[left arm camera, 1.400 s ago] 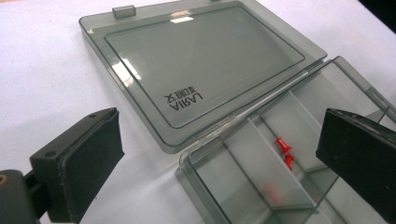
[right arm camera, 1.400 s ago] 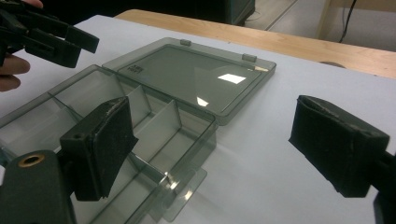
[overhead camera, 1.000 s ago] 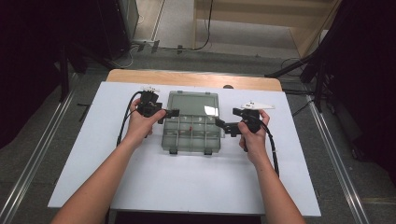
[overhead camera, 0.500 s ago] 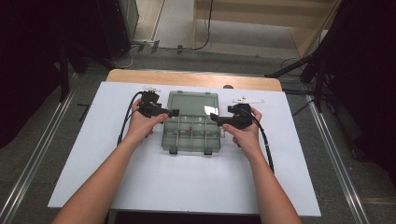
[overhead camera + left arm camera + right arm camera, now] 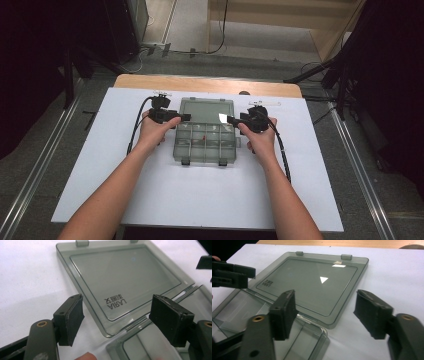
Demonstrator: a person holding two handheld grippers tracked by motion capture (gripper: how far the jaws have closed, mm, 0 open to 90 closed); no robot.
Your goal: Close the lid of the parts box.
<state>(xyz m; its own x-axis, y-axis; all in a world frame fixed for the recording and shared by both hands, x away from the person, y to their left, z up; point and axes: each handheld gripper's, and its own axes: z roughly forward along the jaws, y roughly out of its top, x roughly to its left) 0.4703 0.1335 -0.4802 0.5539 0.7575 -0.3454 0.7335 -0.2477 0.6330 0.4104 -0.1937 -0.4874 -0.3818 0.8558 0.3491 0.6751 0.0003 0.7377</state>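
Box (image 5: pixel 205 142): clear grey compartment case, mid-table on the white sheet (image 5: pixel 100 200), front latches toward the person.
Lid (image 5: pixel 125 277): swung fully back, lying flat on the sheet behind the box, hinged to its rear edge.
Left gripper (image 5: pixel 181 117): at the left end of the hinge line; jaws have just been narrowing, pads (image 5: pixel 72 315) apart with the lid's corner between them, not pinched.
Right gripper (image 5: pixel 234 120): at the right end; jaws likewise narrowing, spread around the lid's other corner, nothing gripped.
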